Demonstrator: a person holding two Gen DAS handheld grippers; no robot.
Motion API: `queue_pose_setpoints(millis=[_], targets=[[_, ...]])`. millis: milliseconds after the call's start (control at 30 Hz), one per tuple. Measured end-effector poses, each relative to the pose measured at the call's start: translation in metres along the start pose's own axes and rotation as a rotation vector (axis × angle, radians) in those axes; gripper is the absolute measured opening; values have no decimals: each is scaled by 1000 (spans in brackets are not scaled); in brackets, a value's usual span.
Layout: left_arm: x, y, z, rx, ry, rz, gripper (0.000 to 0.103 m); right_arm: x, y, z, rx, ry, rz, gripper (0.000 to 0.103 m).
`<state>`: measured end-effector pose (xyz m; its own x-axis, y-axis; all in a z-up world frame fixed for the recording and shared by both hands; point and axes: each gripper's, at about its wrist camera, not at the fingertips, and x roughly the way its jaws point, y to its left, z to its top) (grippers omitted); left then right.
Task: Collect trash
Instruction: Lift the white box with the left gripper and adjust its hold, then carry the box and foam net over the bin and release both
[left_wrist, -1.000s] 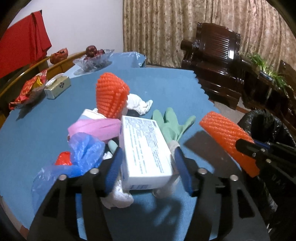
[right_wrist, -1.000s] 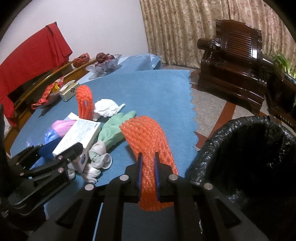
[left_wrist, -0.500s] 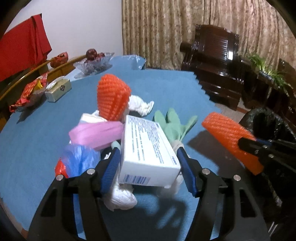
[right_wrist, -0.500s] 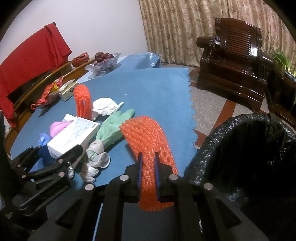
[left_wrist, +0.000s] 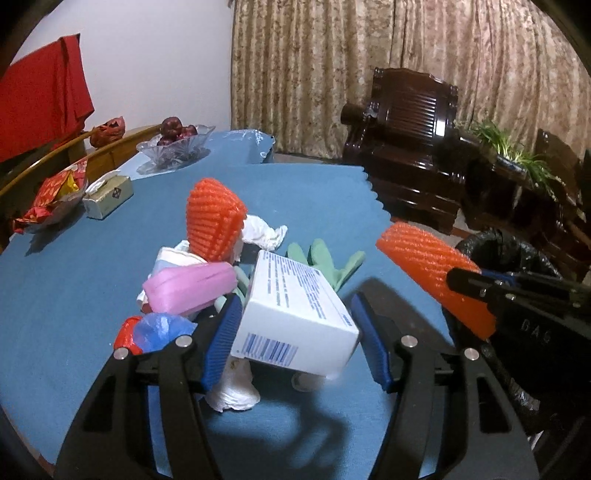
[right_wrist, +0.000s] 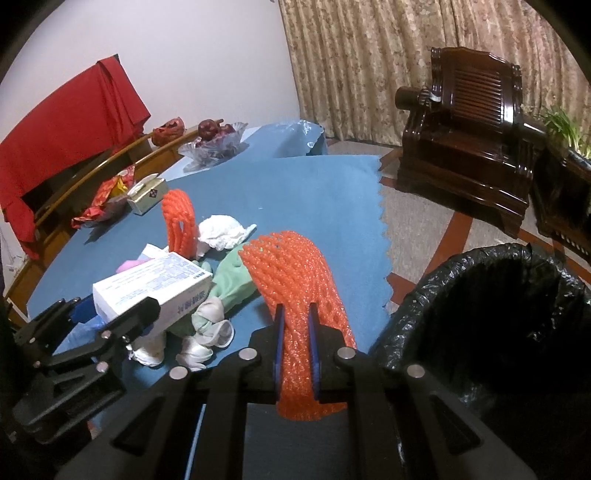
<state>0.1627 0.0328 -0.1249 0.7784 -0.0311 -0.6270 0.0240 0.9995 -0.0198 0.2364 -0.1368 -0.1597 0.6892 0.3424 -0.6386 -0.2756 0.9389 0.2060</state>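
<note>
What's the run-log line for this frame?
left claw: shut on white box, lifted off pile | right claw: shut on orange foam net | bin: beside right claw, nothing dropped yet

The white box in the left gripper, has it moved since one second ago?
Yes. The white box has lifted: its near end now hangs above the crumpled tissue on the blue tablecloth, tilted between the left gripper fingers.
</note>
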Motion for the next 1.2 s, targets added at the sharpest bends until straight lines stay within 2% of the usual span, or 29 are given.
queue_pose_setpoints(millis=[333, 500, 833, 1067, 1200], targets=[[25, 2, -14, 29, 115, 38, 61, 7, -3, -2, 10, 23, 3, 11], [30, 3, -15, 30, 131, 45, 60, 9, -3, -3, 9, 29, 3, 11], [8, 9, -2, -37, 38, -10, 57, -3, 0, 2, 3, -9, 5, 11], [-13, -3, 18, -28, -24, -56, 57, -27, -1, 12, 6, -77, 7, 11], [-21, -20, 25, 2, -59, -82, 57, -49, -12, 13, 20, -118, -25, 11]])
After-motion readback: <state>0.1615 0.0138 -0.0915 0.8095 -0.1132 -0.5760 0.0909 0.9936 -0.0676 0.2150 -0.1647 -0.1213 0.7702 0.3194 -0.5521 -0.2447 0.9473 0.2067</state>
